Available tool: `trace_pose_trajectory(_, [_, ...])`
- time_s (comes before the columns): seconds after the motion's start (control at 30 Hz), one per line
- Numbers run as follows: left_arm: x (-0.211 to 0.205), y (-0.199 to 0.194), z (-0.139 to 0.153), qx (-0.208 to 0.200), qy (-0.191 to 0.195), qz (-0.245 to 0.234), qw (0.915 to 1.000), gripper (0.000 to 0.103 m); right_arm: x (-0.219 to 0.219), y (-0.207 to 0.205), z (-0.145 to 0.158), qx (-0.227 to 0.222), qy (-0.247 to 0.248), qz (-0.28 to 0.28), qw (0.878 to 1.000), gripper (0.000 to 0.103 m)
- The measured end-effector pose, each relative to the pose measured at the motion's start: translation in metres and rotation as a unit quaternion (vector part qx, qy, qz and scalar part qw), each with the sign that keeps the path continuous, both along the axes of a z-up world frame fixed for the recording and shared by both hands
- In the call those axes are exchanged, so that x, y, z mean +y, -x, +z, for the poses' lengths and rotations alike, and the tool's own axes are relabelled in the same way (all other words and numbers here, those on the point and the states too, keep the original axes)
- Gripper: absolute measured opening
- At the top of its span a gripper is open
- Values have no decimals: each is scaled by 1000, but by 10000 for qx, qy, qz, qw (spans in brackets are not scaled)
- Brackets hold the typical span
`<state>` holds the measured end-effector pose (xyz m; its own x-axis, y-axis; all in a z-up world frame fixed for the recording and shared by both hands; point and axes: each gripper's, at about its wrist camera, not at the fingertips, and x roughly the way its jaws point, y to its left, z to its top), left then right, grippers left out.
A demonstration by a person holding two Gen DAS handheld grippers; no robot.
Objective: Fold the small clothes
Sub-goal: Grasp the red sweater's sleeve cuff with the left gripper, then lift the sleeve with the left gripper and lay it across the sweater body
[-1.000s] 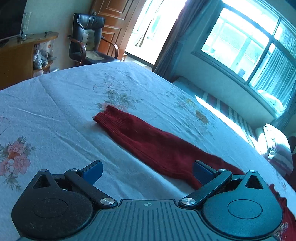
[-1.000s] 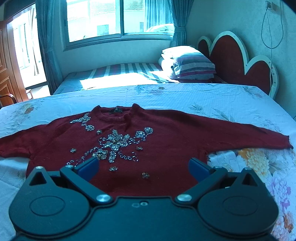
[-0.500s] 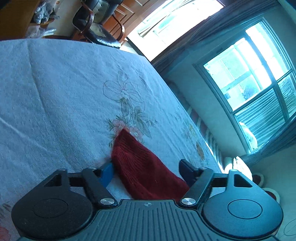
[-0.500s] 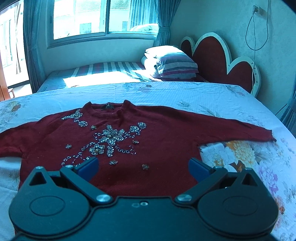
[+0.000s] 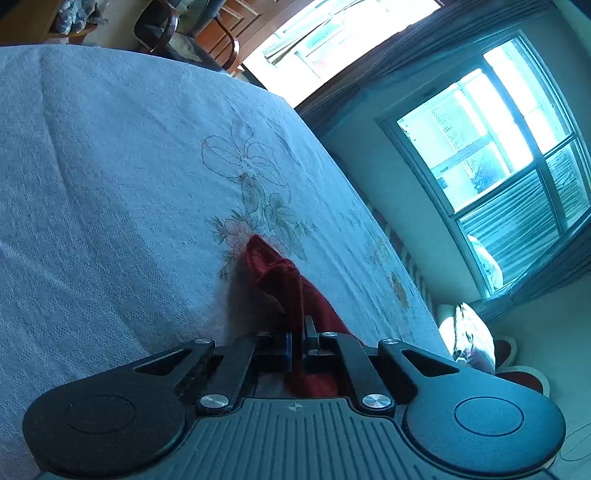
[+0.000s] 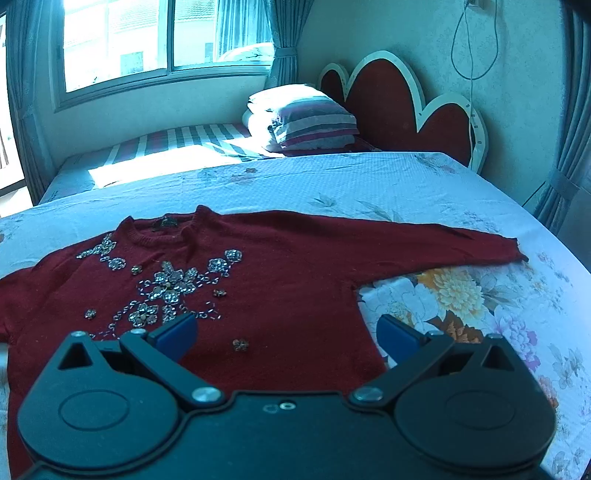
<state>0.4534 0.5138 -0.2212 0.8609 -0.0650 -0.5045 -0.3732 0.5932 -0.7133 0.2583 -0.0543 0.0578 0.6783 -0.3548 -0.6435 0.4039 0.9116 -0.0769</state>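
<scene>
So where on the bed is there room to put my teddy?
Bare bedspread lies between the red sweater and the striped pillows, and past its cuff toward the chair. The middle is covered.

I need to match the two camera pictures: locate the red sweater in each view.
Left wrist: only a sweater sleeve end, low centre, pinched in the shut left tool.
Right wrist: whole front spread across the middle, beaded flowers left.
Shared landmark: the floral bedsheet.

Sunlit bedroom: floral-sheeted bed [image 6: 424, 192], scalloped red headboard [image 6: 399, 107], striped pillow [image 6: 314, 123], curtained window [image 6: 147, 40], wooden chair [image 5: 173, 26].
</scene>
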Motion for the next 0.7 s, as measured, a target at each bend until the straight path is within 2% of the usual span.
trace_pose_trajectory(0.1, [-3,3,7,13,-191,62,9998,3,-12,-1,-2,9,66,-144,9999,103])
trace_pose_trajectory(0.2, [-11,11,26,-300,-245,8,9992,3,-23,0,-3,-15,128,-258,9996,103])
trace_pose_trajectory(0.27, [-20,14,47,-634,-237,-125,9976,3,-31,1,-3,-16,121,-357,9993,103])
trace_pose_trajectory(0.4, [-55,10,104,-1093,-723,-441,9904,3,-49,8,1,-81,137,-529,9985,103])
trace_pose_trajectory(0.47, [-81,10,135,-1354,-916,-675,9842,3,-60,11,4,-136,171,-623,9978,103])
trace_pose_trajectory(0.53, [-116,3,156,-1444,-1154,-966,9780,3,-74,15,8,-195,173,-754,9968,103])
trace_pose_trajectory(0.7, [-226,-22,192,-1558,-1798,-1607,9579,3,-117,23,11,-281,98,-950,9950,103])
